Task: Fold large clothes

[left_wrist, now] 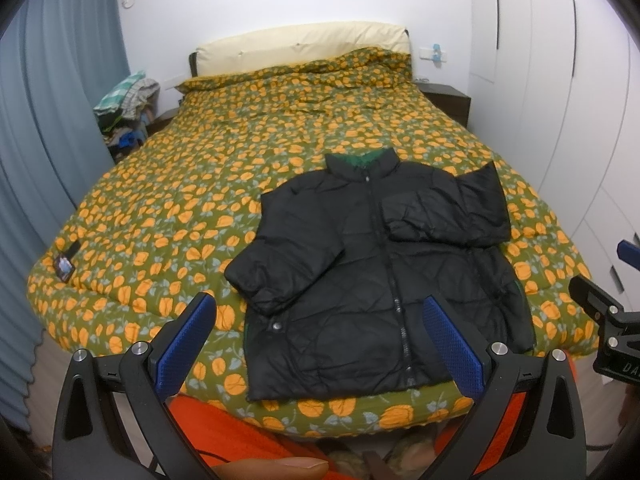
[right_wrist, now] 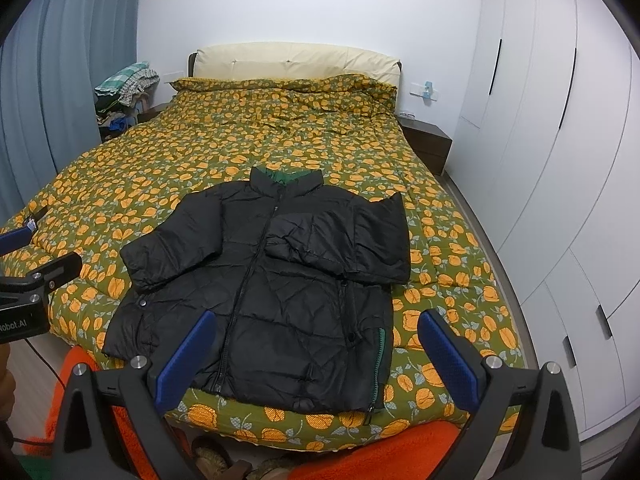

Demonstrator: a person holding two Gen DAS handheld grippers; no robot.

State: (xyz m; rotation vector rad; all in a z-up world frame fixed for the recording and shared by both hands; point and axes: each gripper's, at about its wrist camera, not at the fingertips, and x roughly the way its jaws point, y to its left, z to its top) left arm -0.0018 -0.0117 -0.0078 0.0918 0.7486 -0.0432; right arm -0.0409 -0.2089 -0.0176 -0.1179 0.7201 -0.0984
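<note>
A black puffer jacket [left_wrist: 372, 276] [right_wrist: 276, 292] with a green collar lining lies front-up, zipped, near the foot of the bed. Its right sleeve [left_wrist: 444, 212] [right_wrist: 344, 248] is folded across the chest; its left sleeve [left_wrist: 280, 264] [right_wrist: 168, 252] angles out toward the hem. My left gripper [left_wrist: 320, 320] hovers open above the jacket's lower hem, nothing between its blue pads [left_wrist: 188, 344]. Over the hem's right part my right gripper [right_wrist: 318, 340] is open too, pads [right_wrist: 448, 360] empty. Each gripper shows at the other view's edge: the right gripper [left_wrist: 608, 312] and the left gripper [right_wrist: 36, 280].
The bed carries a green quilt [left_wrist: 200, 184] [right_wrist: 160, 160] with orange flowers and a cream headboard [left_wrist: 304, 44]. White wardrobes [right_wrist: 540, 160] line the right side, blue curtains [left_wrist: 52, 100] the left. Nightstands flank the bed, with piled clothes [left_wrist: 124, 100] on the left one. An orange garment [right_wrist: 380, 452] is below me.
</note>
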